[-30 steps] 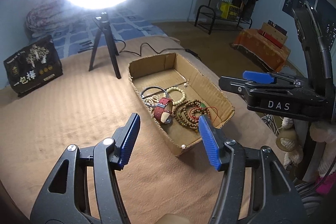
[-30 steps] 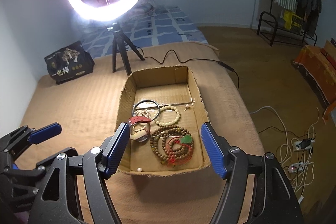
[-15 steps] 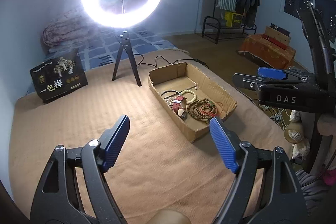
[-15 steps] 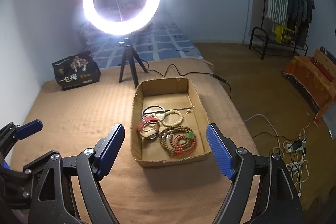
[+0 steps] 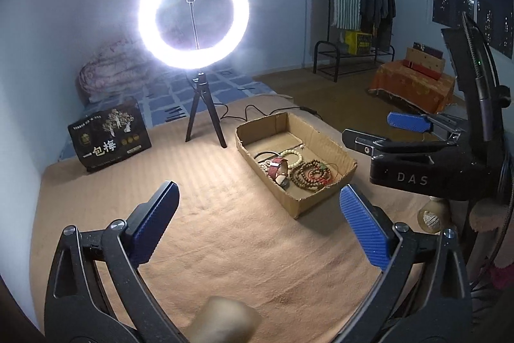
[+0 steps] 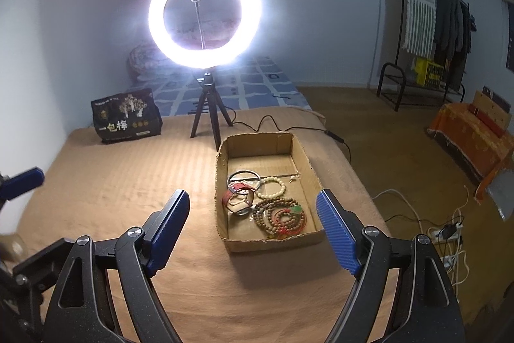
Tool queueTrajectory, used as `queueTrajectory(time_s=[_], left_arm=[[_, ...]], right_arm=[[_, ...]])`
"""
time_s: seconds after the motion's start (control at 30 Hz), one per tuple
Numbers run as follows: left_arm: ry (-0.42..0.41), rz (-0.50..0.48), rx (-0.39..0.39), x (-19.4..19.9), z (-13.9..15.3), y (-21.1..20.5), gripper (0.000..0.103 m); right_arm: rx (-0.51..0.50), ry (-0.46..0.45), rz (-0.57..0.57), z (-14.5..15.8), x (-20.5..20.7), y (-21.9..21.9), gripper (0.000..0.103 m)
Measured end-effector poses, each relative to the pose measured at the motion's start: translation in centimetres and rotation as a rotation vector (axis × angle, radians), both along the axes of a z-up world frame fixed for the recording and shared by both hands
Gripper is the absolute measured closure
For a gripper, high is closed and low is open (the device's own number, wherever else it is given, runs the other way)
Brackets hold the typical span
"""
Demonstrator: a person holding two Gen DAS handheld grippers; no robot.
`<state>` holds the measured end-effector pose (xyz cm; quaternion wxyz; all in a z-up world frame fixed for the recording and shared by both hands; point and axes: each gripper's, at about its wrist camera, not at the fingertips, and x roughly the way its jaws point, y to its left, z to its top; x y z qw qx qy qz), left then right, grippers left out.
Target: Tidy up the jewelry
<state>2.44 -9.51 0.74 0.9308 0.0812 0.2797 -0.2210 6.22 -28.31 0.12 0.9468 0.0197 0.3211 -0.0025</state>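
Looking down both cams at the cardboard box (image 6: 269, 235) sitting on the tan blanket (image 6: 112, 182), which is my landmark for everything here. All the jewelry is inside it, bunched toward the near end: a brown wooden bead strand (image 6: 273, 208) coiled with a red cord bracelet (image 6: 289, 219) nearest me, a red watch strap (image 6: 236, 192) on the box's left side, a thin dark bangle (image 6: 244, 174) and a cream bead bracelet (image 6: 277, 187) just behind those. The far half of the box is bare cardboard. My left gripper (image 5: 258, 222) hangs over the blanket in front and left of the box, jaws opening wide with nothing between them. My right gripper (image 6: 252, 229) sits just in front of the box, fingers released, nothing clamped. Behind the box stands the ring light (image 6: 204, 13) on its little tripod, and a black printed bag (image 6: 126, 115) sits off to the box's far left
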Motion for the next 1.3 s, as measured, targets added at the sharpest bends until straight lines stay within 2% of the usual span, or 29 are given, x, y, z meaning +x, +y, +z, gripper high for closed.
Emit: queueTrajectory(time_s=[0.23,0.7,1.3], left_arm=[[0.044,0.043,0.02,0.3,-0.6,0.2,0.001],[0.033,0.045,0.051,0.4,-1.1,-0.5,0.001],[0.03,0.046,0.052,0.3,-1.1,-0.6,0.001]], right_arm=[[0.022,-0.002,-0.026,0.0,-0.1,-0.9,0.022],[0.031,-0.011,-0.056,0.1,-0.4,-2.1,0.022],[0.023,-0.016,-0.056,0.2,-0.5,-2.2,0.022]])
